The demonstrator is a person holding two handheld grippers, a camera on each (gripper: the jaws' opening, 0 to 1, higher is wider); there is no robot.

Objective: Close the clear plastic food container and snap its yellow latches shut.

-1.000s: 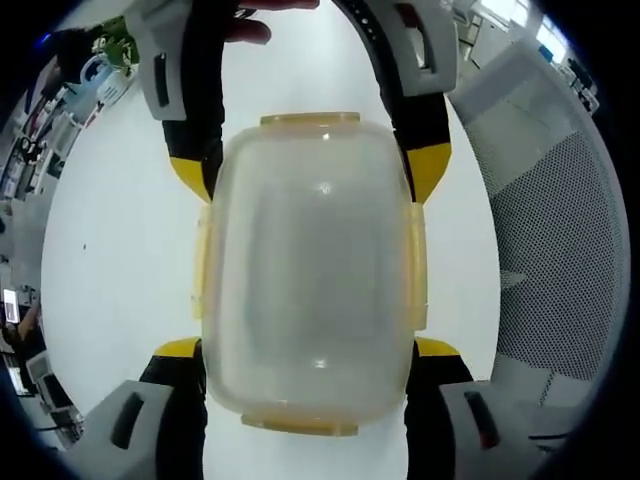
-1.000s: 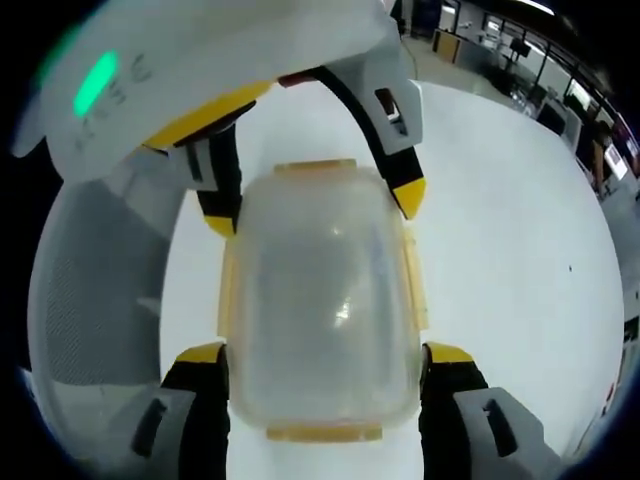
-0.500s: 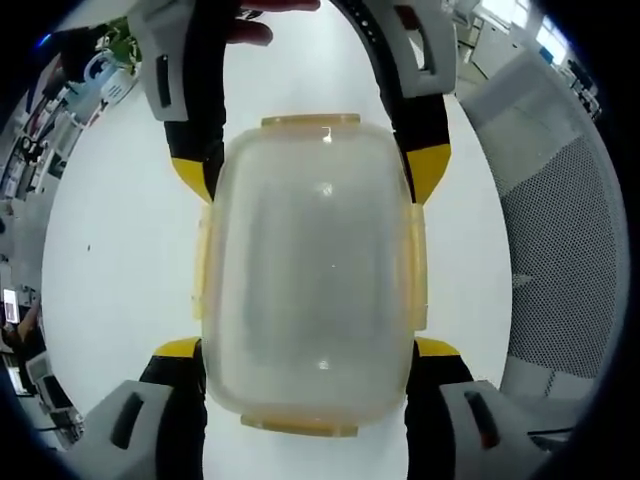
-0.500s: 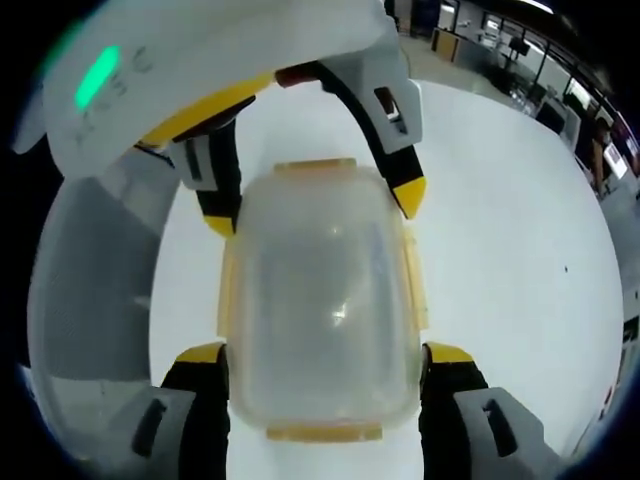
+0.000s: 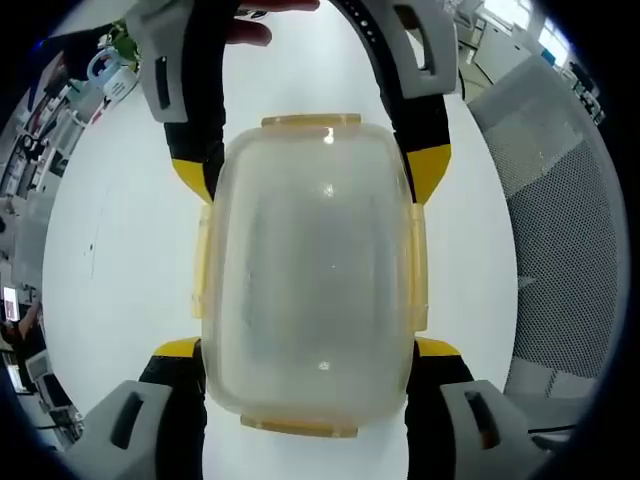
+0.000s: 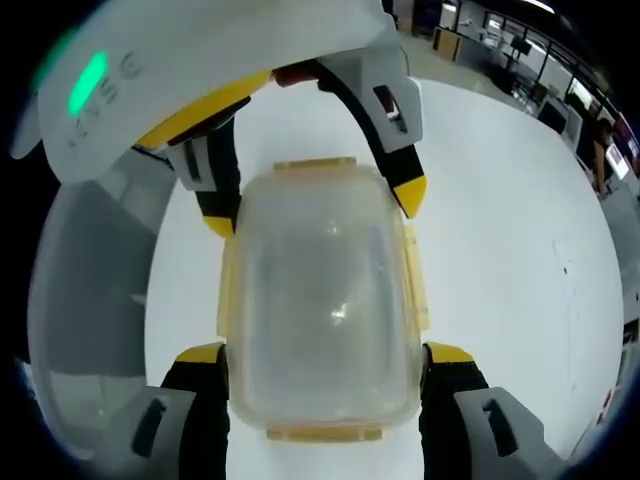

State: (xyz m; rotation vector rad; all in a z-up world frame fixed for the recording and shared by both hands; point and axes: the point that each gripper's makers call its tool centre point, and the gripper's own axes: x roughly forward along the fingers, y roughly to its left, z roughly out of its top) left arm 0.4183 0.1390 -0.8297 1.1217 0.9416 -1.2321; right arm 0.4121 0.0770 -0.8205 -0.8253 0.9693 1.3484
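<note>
A clear plastic food container (image 5: 310,270) with its lid on is held between both grippers over a white table (image 5: 110,250). Yellow latches lie along its edges: far (image 5: 310,120), near (image 5: 300,427), left (image 5: 203,265) and right (image 5: 418,265). Whether they are snapped I cannot tell. My left gripper (image 5: 308,350) clamps the near end, its yellow-tipped jaws on either side. The right gripper (image 5: 310,170) clamps the far end. In the right gripper view the same container (image 6: 325,300) sits between my right gripper (image 6: 325,355) and the left gripper (image 6: 310,205) opposite.
A grey mesh chair back (image 5: 560,230) stands beside the table, and appears in the right gripper view as the chair (image 6: 90,290). A person's hand (image 5: 265,20) holds the far gripper. Office desks and clutter (image 6: 520,60) lie beyond the table edge.
The container keeps its place between both pairs of jaws. The table and chair behind it have slid a little, so the hands have moved together with it.
</note>
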